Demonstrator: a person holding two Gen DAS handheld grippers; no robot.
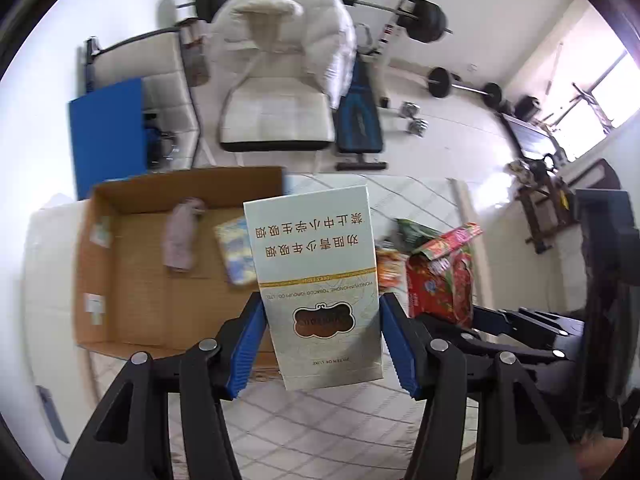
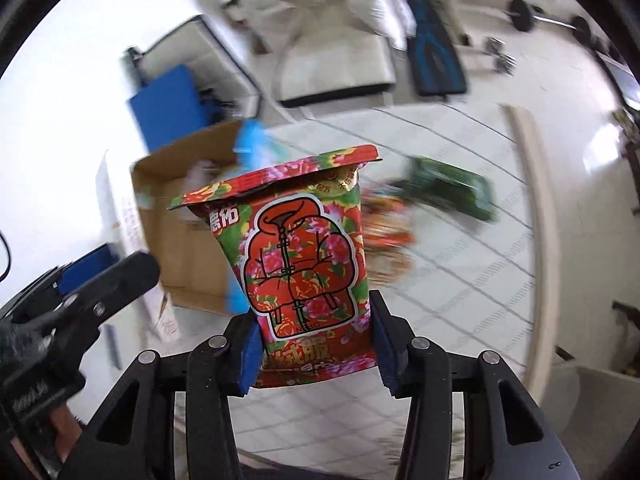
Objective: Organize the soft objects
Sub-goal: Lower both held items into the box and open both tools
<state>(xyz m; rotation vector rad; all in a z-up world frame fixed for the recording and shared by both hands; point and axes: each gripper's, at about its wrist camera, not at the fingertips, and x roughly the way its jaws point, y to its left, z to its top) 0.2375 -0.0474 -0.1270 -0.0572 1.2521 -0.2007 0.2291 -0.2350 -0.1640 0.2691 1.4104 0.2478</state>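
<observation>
Left tongs (image 1: 322,344) are clamped on a pale silver-white carton (image 1: 316,280) with gold Chinese lettering, their blue pads (image 1: 250,344) pressing both of its long sides. It stands upright between them, lifted off the surface, and its upper part overlaps the near right corner of an open cardboard box (image 1: 132,264). Inside that box lie a crumpled pinkish cloth (image 1: 180,240) and, just right of it, a small blue-and-yellow packet (image 1: 236,252) partly hidden behind the carton.

Right tongs (image 2: 316,354) grip a red floral snack bag (image 2: 304,272) printed with a padded-jacket drawing; the blue pads (image 2: 251,356) squeeze its lower sides, and its sealed top flares out above. The bag hangs in the air over the white quilted bench (image 2: 460,280), in front of the box's right end. The left tool's black body (image 2: 100,292) shows at the left edge of this view.

Further out on the bench, to the right, lie a green packet (image 2: 452,192) and, nearer, a blurred orange packet (image 2: 384,224), close together. Beyond the bench stand a cream chair (image 1: 276,80), a blue panel (image 1: 108,136) and weights on the floor (image 1: 464,84).
</observation>
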